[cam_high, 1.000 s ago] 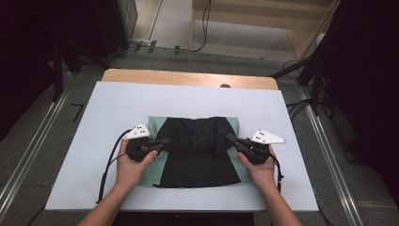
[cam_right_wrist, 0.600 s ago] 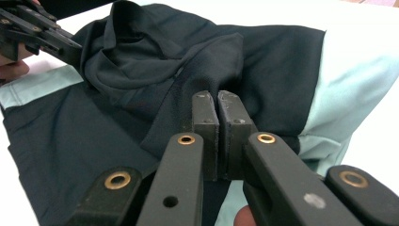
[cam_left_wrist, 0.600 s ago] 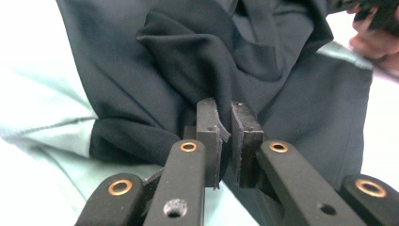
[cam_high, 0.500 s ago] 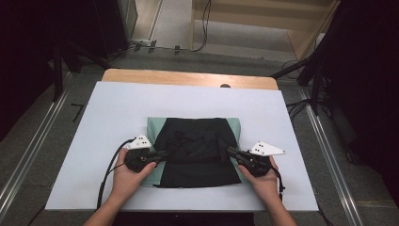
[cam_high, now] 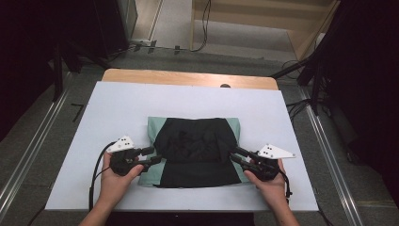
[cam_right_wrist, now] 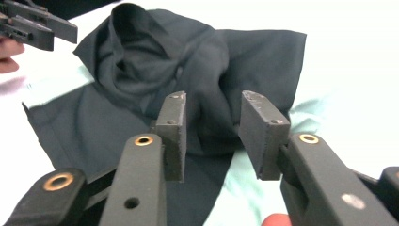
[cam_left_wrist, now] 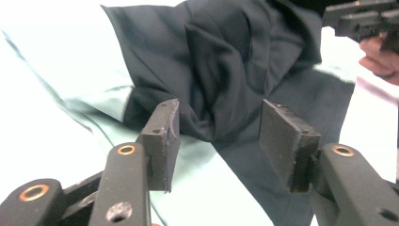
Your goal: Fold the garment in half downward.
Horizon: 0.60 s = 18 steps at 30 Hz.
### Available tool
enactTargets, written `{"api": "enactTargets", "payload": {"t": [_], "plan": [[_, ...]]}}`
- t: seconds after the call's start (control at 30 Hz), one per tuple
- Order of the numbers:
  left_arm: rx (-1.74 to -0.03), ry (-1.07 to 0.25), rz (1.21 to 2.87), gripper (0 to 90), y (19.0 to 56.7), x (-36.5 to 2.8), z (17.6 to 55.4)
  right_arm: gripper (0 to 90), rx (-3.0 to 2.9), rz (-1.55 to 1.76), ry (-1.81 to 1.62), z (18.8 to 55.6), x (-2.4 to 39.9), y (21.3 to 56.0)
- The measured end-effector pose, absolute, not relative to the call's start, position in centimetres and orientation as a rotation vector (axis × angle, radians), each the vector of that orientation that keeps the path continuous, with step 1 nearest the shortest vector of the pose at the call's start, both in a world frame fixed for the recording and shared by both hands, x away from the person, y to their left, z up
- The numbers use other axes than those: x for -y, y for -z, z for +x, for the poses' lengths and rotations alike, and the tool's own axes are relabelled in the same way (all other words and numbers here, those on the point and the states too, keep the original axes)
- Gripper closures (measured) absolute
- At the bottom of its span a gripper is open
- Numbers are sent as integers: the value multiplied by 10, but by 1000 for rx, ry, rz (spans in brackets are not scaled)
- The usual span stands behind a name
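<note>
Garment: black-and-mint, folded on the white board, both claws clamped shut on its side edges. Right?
Not quite. The claws are not clamped: the left claw and the right claw have just been opening, and their pads stand apart with no cloth pinched between them, as both gripper views show. The rest holds: the black-and-mint garment lies folded on the white board, a claw at each side edge.

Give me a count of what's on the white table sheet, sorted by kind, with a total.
Folded garment, black with pale green: 1
Hand-held tongs: 2, the left tongs and the right tongs, both open at the garment's sides
White sheet under it all: 1
Total: 4
</note>
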<state>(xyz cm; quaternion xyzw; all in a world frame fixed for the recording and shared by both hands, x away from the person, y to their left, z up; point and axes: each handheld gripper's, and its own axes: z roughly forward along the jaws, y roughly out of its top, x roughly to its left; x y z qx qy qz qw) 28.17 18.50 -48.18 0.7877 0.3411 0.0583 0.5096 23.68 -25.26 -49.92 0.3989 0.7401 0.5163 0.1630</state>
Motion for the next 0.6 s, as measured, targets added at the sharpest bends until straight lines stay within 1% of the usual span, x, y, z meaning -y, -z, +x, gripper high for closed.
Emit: {"api": "enactTargets", "payload": {"t": [0.1,0.27,0.33,0.43,0.5,0.53,0.57,0.6], "plan": [[-812,-154,1885,477,473,-179,287,571,-2082,1157,-1491,243,250,489],[-816,-196,1895,433,464,-157,300,533,-2055,1201,-1493,262,238,477],[-838,-215,1905,434,462,-150,307,519,-2070,1227,-1500,271,232,476],[-858,-190,1900,435,462,-140,317,511,-2108,1276,-1497,283,222,478],[-855,-203,1912,436,462,-135,321,513,-2123,1293,-1462,289,214,480],[-858,-207,1915,460,462,-132,322,523,-2122,1304,-1445,291,211,482],[-857,-205,1926,504,462,-131,324,531,-2121,1309,-1429,294,208,483],[-863,-196,1928,514,463,-130,325,545,-2125,1321,-1420,296,205,485]]}}
